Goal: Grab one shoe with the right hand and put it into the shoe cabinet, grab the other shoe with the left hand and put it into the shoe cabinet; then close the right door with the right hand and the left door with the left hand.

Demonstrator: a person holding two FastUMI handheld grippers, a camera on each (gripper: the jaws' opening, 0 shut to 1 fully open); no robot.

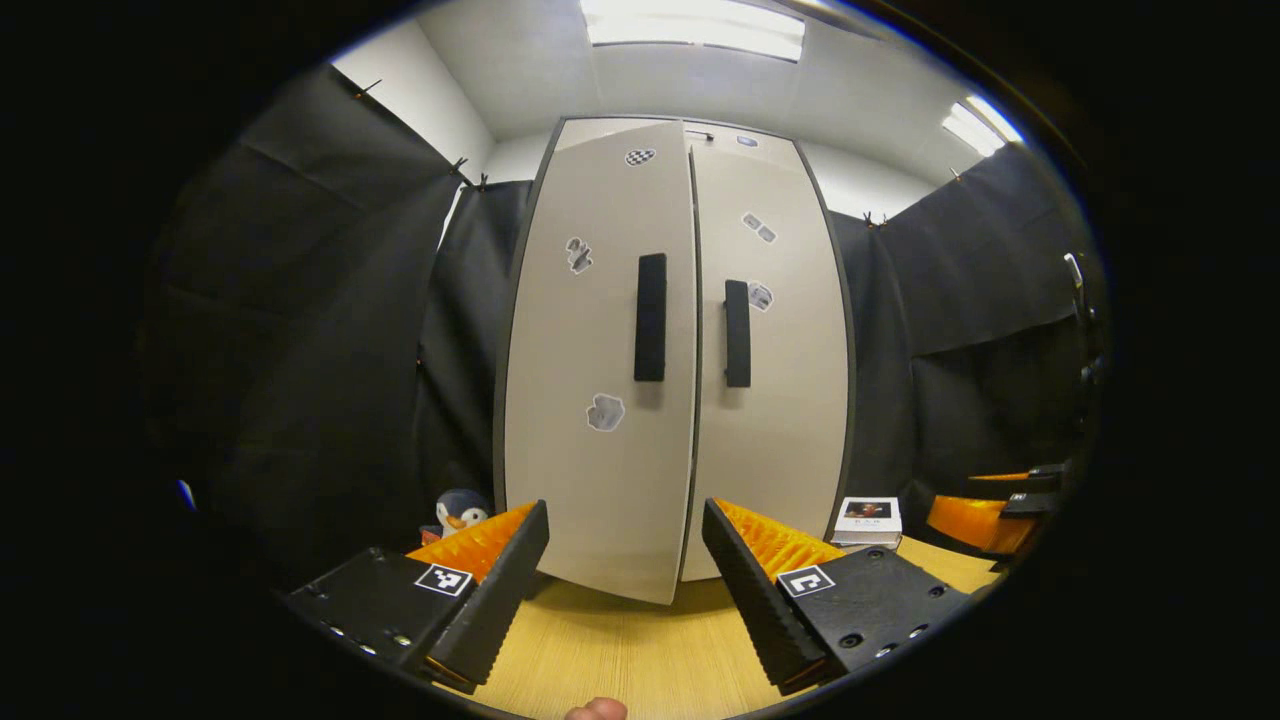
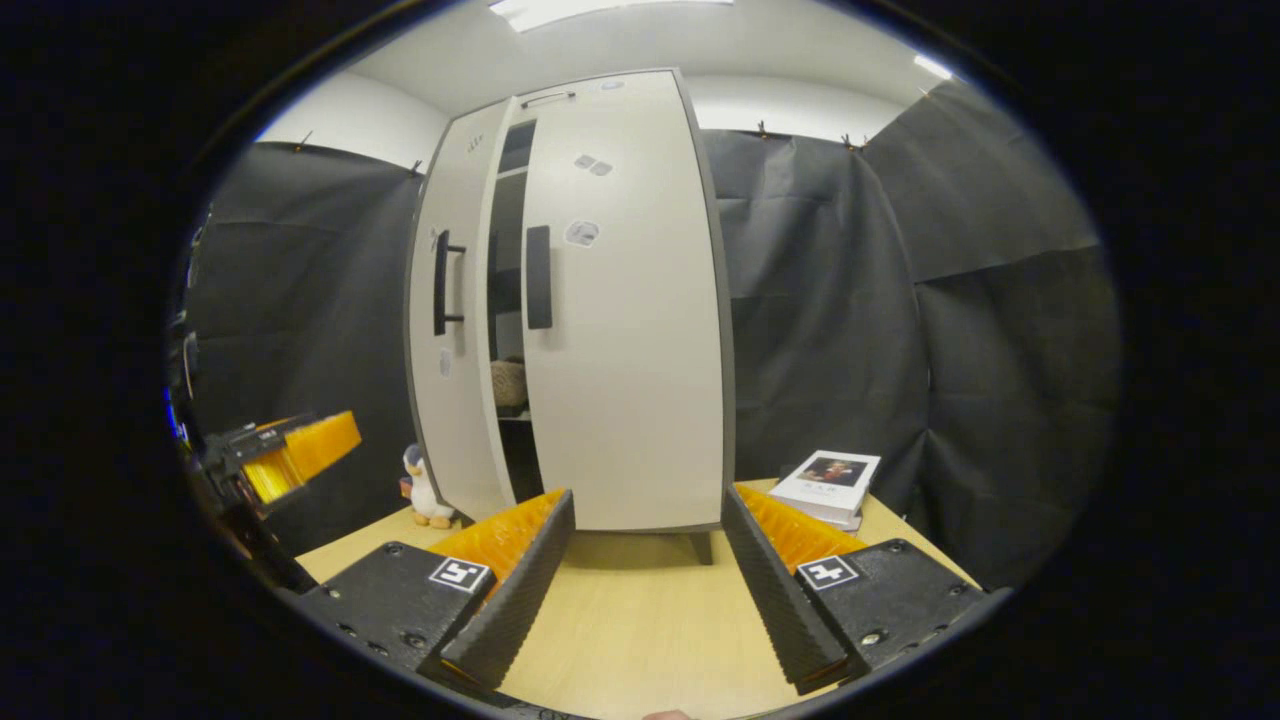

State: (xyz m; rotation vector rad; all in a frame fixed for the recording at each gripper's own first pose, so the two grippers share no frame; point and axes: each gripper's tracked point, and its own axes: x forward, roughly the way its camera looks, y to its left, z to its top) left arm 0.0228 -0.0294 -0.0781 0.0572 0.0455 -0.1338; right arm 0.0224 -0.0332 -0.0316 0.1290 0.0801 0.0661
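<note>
wooden table [image 2: 640, 610] fronts shoe cabinet [image 2: 630, 330], black-curtained booth.

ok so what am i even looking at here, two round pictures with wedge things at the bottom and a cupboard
Each picture comes from a camera riding on a hand-held gripper that a person carries. The wedges are its two fingers. The left hand-held gripper and the right hand-held gripper are both open and hold nothing. Ahead stands the shoe cabinet on a wooden table. Its right door looks shut; the left door is ajar. Beside it sit a toy penguin and a book.
</note>
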